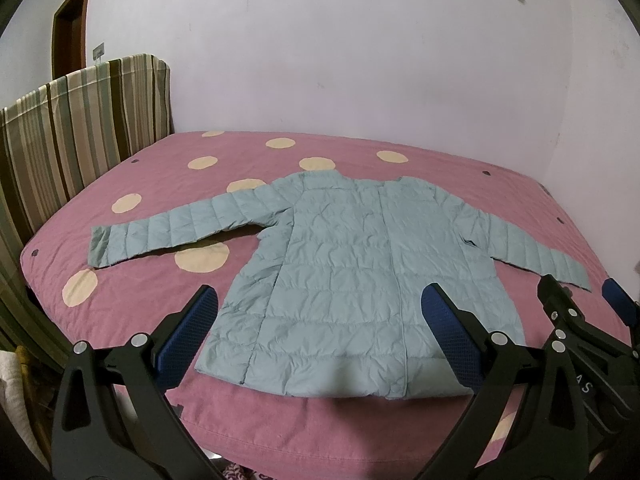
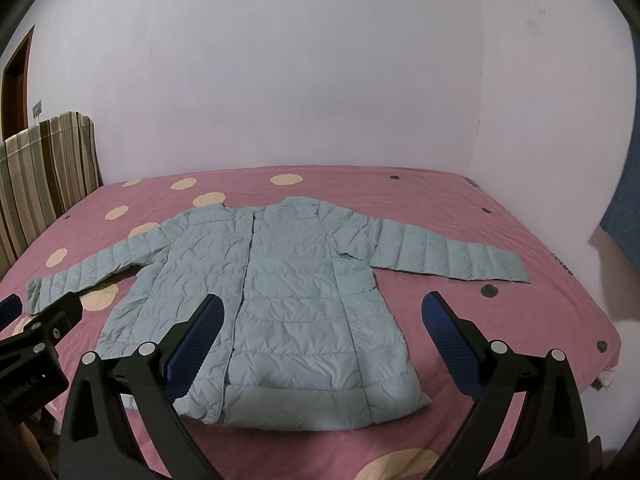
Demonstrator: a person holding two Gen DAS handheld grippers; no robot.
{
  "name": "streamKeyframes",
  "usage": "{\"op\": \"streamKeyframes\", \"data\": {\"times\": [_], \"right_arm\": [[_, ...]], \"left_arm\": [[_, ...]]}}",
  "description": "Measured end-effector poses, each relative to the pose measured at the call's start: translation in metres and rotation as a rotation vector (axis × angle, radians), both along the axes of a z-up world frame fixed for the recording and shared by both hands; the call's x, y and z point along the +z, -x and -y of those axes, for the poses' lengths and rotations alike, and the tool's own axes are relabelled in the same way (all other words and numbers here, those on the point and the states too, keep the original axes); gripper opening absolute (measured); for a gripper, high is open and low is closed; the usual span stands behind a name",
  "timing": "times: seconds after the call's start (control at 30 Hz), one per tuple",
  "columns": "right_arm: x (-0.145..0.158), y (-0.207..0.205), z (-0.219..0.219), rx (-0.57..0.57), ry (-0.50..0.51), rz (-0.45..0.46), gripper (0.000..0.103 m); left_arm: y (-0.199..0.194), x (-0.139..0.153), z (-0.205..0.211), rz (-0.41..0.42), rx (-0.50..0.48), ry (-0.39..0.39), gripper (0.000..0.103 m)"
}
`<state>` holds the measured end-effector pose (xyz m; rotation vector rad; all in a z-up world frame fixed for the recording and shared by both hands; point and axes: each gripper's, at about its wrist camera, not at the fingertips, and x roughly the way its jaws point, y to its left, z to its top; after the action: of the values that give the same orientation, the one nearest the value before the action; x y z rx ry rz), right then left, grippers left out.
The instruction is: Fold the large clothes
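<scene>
A light blue quilted jacket (image 1: 352, 264) lies flat on the pink bed, front up, both sleeves spread out to the sides and its hem toward me. In the right wrist view the same jacket (image 2: 288, 280) fills the middle of the bed. My left gripper (image 1: 320, 300) hovers open above the hem with nothing between its blue-padded fingers. My right gripper (image 2: 322, 308) is open too, over the lower right half of the jacket. The right gripper (image 1: 576, 296) shows at the right edge of the left wrist view, and the left gripper (image 2: 36, 320) at the left edge of the right one.
The bed has a pink cover (image 1: 400, 424) with cream dots (image 1: 202, 258). A striped headboard (image 1: 72, 128) stands on the left, a plain wall (image 1: 320, 60) runs behind, and a brown door (image 1: 70, 36) is at the far left. The bed's near edge lies just below the hem.
</scene>
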<state>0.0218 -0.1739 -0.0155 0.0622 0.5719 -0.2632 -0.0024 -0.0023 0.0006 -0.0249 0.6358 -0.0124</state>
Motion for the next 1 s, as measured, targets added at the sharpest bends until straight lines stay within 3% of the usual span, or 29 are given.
{"op": "streamKeyframes", "data": {"times": [0.4, 0.63, 0.8, 1.0], "right_arm": [[-0.007, 0.0, -0.006, 0.001, 0.002, 0.006, 0.098], [-0.02, -0.009, -0.003, -0.008, -0.017, -0.006, 0.098], [-0.035, -0.025, 0.023, -0.056, -0.037, -0.022, 0.098], [-0.059, -0.051, 0.096, -0.162, -0.148, -0.038, 0.098]], "left_arm": [[-0.002, -0.006, 0.002, -0.01, -0.005, 0.004, 0.101], [-0.025, -0.02, -0.007, -0.04, 0.013, 0.012, 0.101], [-0.059, -0.046, -0.027, -0.111, 0.054, 0.017, 0.101], [-0.102, -0.084, -0.069, -0.164, 0.185, 0.011, 0.101]]}}
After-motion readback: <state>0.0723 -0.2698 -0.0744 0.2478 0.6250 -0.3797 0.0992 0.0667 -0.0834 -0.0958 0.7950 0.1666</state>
